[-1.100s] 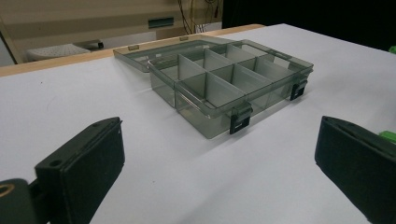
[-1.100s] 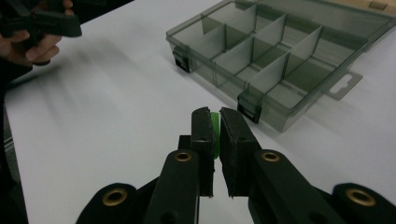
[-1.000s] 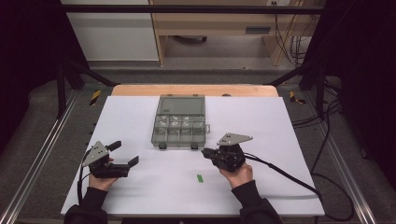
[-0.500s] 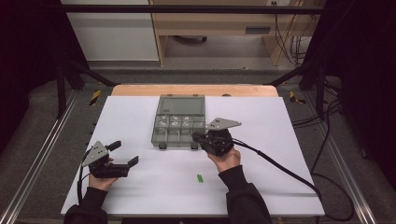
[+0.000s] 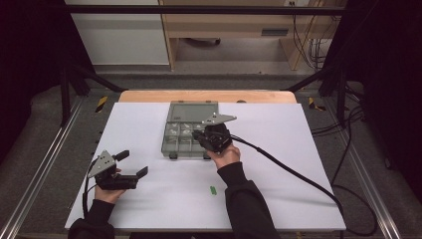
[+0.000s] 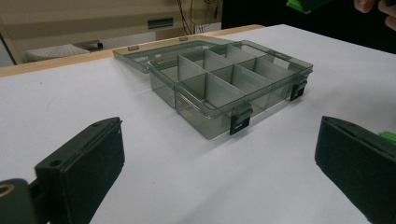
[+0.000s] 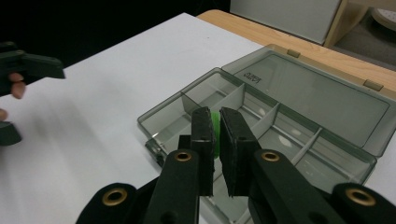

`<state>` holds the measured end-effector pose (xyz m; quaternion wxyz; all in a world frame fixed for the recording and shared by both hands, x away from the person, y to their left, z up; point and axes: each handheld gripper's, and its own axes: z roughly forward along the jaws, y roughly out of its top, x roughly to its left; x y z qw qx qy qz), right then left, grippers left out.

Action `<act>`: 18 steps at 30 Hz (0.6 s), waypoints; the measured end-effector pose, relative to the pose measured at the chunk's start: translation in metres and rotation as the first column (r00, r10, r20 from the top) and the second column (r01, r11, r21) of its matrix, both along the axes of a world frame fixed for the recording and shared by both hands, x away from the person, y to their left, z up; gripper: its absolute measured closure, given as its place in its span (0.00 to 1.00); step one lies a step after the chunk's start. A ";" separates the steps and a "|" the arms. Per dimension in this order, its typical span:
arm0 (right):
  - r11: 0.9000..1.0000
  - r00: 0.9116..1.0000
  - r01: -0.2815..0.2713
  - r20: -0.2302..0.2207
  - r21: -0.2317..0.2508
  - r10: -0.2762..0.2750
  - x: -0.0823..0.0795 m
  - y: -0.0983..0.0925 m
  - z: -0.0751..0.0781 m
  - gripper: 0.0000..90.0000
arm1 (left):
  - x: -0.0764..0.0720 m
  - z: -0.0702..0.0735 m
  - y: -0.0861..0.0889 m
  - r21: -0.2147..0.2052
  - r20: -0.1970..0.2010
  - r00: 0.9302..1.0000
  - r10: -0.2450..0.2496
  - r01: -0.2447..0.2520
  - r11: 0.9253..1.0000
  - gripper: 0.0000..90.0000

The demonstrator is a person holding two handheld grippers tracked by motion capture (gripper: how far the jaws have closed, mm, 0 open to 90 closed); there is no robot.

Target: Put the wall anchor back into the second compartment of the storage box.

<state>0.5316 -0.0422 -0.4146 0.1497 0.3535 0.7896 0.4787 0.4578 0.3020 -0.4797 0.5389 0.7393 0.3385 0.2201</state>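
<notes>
Right tongs [image 7: 215, 122], pinching a green piece [image 7: 215, 122], now farther over the organizer box [image 5: 185, 130]; left tongs [image 5: 133, 164] wide open, unmoved.

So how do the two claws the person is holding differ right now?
The left claw has its jaws spread wide with nothing between them, while the right claw has its jaws nearly closed on a small green piece. The left claw sits low over bare white table, apart from the compartment box; the right claw is held over the open box. Both are black and hand-held.
</notes>
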 end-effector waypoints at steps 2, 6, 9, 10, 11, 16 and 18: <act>1.000 1.000 0.004 -0.006 -0.006 -0.004 0.006 0.005 -0.001 0.94 | 0.000 0.000 0.000 0.000 -0.001 1.000 0.000 0.000 1.000 0.01; 1.000 1.000 0.007 -0.008 -0.025 -0.008 0.018 0.014 -0.004 0.94 | 0.000 0.000 0.000 -0.003 -0.002 1.000 0.000 0.000 1.000 0.01; 1.000 1.000 0.005 -0.020 -0.020 -0.006 0.027 0.018 -0.007 0.94 | 0.000 0.000 0.000 -0.004 -0.002 1.000 0.000 0.000 1.000 0.01; 0.999 1.000 0.008 -0.016 -0.031 -0.009 0.030 0.020 -0.008 0.94 | 0.000 0.000 0.001 -0.004 -0.002 1.000 0.000 0.000 1.000 0.01; 0.999 1.000 0.008 -0.016 -0.031 -0.009 0.030 0.020 -0.008 0.94 | 0.000 0.000 0.001 -0.004 -0.002 1.000 0.000 0.000 1.000 0.01; 0.999 0.999 0.018 -0.031 -0.043 -0.020 0.046 0.027 -0.014 0.94 | 0.001 0.000 0.001 -0.005 -0.004 1.000 0.001 -0.001 1.000 0.01; 0.998 0.999 0.025 -0.036 -0.056 -0.027 0.051 0.028 -0.017 0.94 | 0.001 0.000 0.001 -0.004 -0.004 1.000 0.001 -0.001 1.000 0.01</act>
